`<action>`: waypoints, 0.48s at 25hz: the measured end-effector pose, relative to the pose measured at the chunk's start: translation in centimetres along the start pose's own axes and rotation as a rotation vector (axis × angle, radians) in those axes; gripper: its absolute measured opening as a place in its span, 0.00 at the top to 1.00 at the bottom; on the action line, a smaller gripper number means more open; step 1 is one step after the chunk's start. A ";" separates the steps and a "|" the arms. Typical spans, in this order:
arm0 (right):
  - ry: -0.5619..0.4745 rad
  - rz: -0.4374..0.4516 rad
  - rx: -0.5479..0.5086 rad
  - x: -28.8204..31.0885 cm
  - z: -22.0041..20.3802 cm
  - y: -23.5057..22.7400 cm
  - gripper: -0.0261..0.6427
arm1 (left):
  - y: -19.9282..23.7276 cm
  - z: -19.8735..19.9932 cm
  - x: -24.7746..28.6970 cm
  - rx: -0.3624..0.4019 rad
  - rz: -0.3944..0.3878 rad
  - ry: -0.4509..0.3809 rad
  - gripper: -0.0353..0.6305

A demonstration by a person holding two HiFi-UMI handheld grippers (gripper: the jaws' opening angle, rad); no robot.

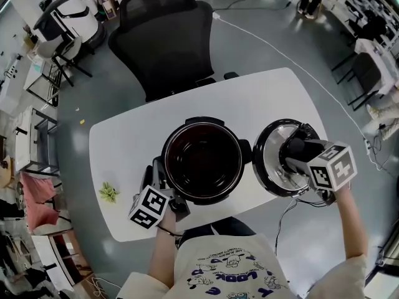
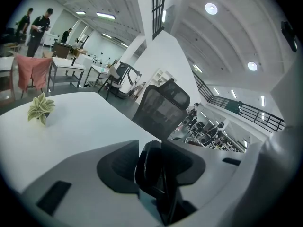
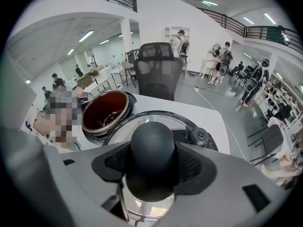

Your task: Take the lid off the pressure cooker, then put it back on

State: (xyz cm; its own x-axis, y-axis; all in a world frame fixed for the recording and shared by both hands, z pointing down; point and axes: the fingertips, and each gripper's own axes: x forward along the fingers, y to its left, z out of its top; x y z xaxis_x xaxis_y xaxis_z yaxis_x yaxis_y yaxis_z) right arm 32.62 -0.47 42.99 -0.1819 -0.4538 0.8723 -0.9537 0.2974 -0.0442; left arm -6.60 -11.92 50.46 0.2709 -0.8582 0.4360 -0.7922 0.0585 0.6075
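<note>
1. Your left gripper (image 1: 161,182) has its fingers clenched on the black side handle (image 2: 154,171) of the pressure cooker (image 1: 203,124). The open pot sits directly beyond those fingers, near the middle of the worktop (image 1: 124,148).
2. Your right gripper (image 1: 296,153) has its fingers grasping the round black knob (image 3: 151,157) of the lid (image 1: 269,161). The lid is off the pot and tilted.
3. From the right fingers, the open cooker lies ahead and to the left. The lid's rim is just beside the pot's near handle. Whether the lid's lower edge touches the worktop cannot be told.
4. The lid hangs over the right end of the worktop. That edge runs close under the right fingers, and the gripper body behind them reaches past it over the floor.
5. Left of the left fingers the worktop is bare as far as a small green plant (image 1: 109,192) near the front edge.
6. Beyond the cooker, past the far edge, stands a black office chair (image 1: 165,39), well apart from both sets of fingers.
</note>
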 end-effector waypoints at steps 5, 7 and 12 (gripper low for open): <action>0.015 -0.005 0.021 0.6 -1.8 -0.1 0.52 | 0.0 0.1 -0.6 0.008 0.006 -0.002 0.72; 0.022 -0.002 0.030 1.1 -2.4 -0.1 0.52 | 0.0 -0.2 -0.6 0.003 0.007 0.004 0.72; 0.036 0.004 0.073 2.8 -4.0 -0.3 0.52 | -0.2 -0.2 -0.4 -0.001 0.004 0.003 0.72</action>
State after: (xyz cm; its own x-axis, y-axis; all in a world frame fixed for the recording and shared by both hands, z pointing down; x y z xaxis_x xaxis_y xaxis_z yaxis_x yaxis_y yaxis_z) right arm 33.37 1.52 47.41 -0.1779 -0.4217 0.8891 -0.9682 0.2366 -0.0815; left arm -6.47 -11.44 50.33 0.2695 -0.8565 0.4403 -0.7927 0.0624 0.6065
